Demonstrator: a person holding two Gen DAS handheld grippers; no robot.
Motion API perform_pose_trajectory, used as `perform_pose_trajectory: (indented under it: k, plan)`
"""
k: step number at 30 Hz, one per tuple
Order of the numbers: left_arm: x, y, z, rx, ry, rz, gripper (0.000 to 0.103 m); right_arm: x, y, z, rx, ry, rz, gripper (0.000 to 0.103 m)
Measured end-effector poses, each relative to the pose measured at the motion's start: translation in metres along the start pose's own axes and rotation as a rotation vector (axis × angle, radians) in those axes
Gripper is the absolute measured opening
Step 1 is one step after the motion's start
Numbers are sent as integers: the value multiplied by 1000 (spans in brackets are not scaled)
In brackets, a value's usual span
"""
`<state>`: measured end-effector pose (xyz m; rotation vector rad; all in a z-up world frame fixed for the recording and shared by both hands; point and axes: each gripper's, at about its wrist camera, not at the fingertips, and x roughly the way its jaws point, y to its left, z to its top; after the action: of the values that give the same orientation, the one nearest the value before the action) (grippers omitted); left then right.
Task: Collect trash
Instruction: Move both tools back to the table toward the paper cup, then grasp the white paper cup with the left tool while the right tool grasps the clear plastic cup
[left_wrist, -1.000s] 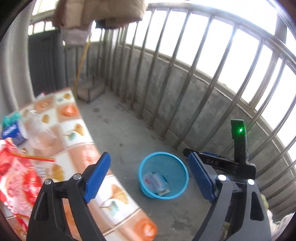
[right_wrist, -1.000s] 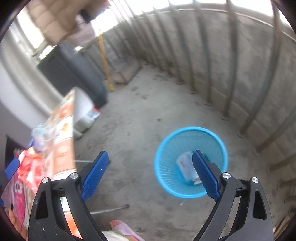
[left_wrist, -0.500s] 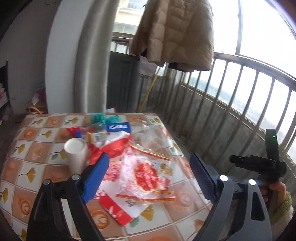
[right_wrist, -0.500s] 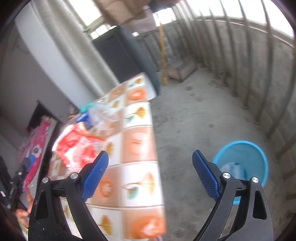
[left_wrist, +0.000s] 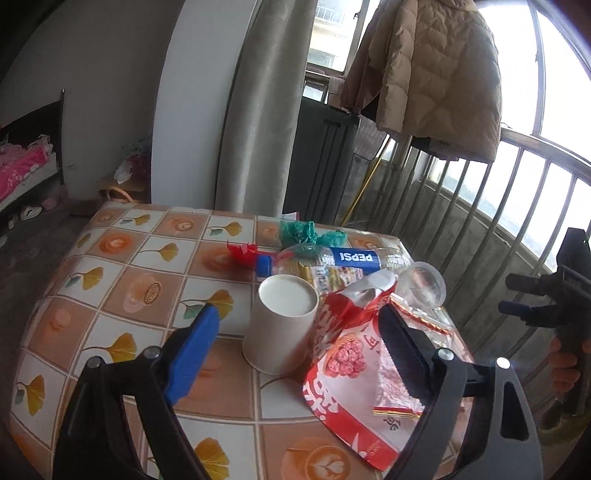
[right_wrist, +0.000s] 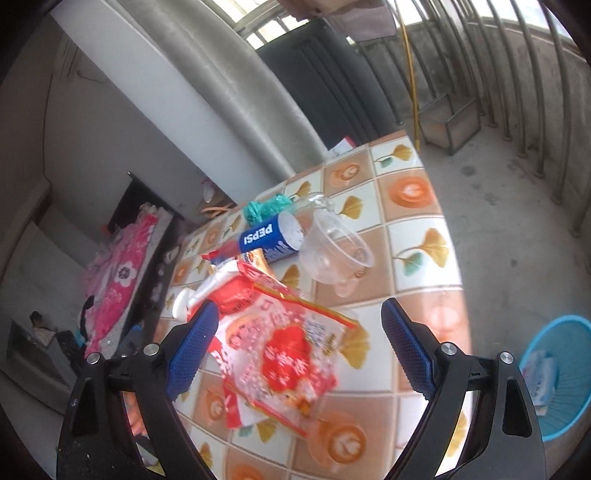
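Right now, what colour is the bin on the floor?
Light blue bin, seen best in the right wrist view.

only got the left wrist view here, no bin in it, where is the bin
Observer: The blue basket stands on the concrete floor, off the far side of the table from the wall, at the right edge of the right wrist view.
Operator: anything in it already
Observer: Yes, a pale wrapper lies inside it.
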<state>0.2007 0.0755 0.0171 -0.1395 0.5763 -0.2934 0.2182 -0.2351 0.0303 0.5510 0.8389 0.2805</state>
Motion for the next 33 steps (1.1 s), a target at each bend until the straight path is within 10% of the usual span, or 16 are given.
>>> perform_pose_trajectory:
  k: [16,33]
  plan:
    - [73,15,1,7,106,2,61,41,5,9,58,83,32,75]
    - [23,50,-14,-17,92,137,54,48,2,22,16,73,-2,66]
